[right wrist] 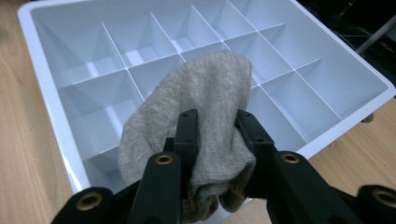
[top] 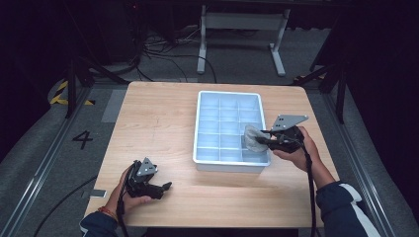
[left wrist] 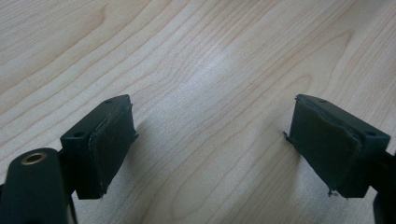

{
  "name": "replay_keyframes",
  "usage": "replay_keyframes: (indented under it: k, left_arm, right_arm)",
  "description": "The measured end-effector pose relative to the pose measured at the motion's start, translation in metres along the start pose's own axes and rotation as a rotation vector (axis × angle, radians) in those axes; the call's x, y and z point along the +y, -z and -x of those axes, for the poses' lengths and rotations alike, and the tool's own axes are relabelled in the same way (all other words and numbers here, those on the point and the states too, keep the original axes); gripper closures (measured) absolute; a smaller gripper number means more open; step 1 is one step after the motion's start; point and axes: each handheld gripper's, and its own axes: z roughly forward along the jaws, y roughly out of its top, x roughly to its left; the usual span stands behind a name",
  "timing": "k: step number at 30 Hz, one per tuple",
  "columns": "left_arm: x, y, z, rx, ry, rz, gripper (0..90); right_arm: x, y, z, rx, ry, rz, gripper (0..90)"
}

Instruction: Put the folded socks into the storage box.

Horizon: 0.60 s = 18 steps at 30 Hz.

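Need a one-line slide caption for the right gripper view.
Right gripper shut on a grey sock, held above the white divided tray.

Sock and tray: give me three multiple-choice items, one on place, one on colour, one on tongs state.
1. Where is the sock?
A. On the floor
B. Over the tray, in the right tongs
C. Beside the left tongs

2. Sock colour?
A. Grey
B. Red
C. Black

3. Left tongs are:
A. Shut on the sock
B. Shut, empty
C. Open, empty

Key: 1 B, it hangs above the compartments; 2 A, grey knit shows; 3 C, bare table shows between the jaws.
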Motion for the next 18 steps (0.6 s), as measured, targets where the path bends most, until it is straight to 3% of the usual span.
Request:
replay_keyframes:
  k: [11, 18]
  left_arm:
    - [0.0, 0.0, 0.0, 0.0, 0.0, 0.0, 14.6]
    - [0.0, 0.0, 0.0, 0.0, 0.0, 0.0, 14.6]
  right_arm:
    - [0.006, -0.021, 0.003, -0.03, 0.059, -0.098, 73.6]
    - [0.005, -0.033, 0.001, -0.043, 0.071, -0.154, 73.5]
